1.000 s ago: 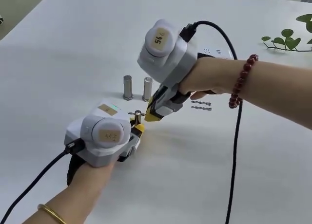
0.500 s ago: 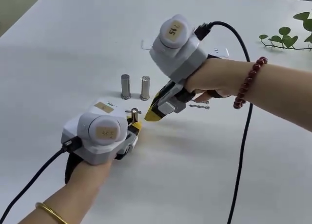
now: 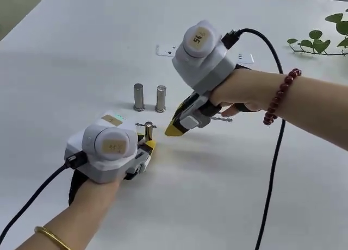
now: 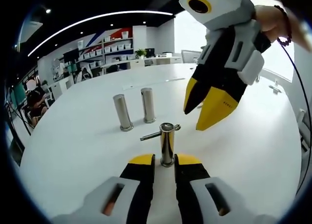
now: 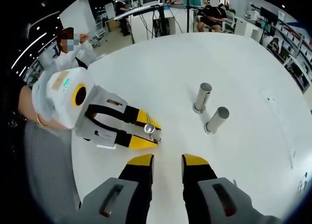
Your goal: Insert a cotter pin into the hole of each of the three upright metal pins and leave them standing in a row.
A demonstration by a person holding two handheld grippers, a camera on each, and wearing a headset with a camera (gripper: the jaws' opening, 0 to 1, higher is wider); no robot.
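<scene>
**A:** While the left gripper (image 4: 165, 161) is on the held pin (image 4: 167, 136), how do the jaws sit?

**B:** Nearly together. The yellow tips pinch the base of the held pin from both sides. It's a polished steel cylinder, standing upright on the white table (image 3: 81, 54).

**A:** Cotter pin?

**B:** The cotter pin (image 4: 152, 135) is through the hole near the top of the held pin. It's thin wire, sticking out sideways on both sides.

**A:** Right gripper (image 3: 173, 131)?

**B:** It hangs just beside the held pin, tilted down toward it, touching nothing. Narrow gap between the jaws, nothing in them. Black fingers, yellow wedge tips.

**A:** Other pins?

**B:** The second pin (image 3: 138, 97) and third pin (image 3: 161, 98) stand upright side by side, just beyond the held pin. Same grey metal, flat tops.

**A:** Any view differences?

**B:** The head view has the spare cotter pins (image 3: 223, 118) lying flat, past the right gripper from the held pin. The left gripper view has the inserted cotter pin side-on. The right gripper view looks down on the held pin's round top.
</scene>
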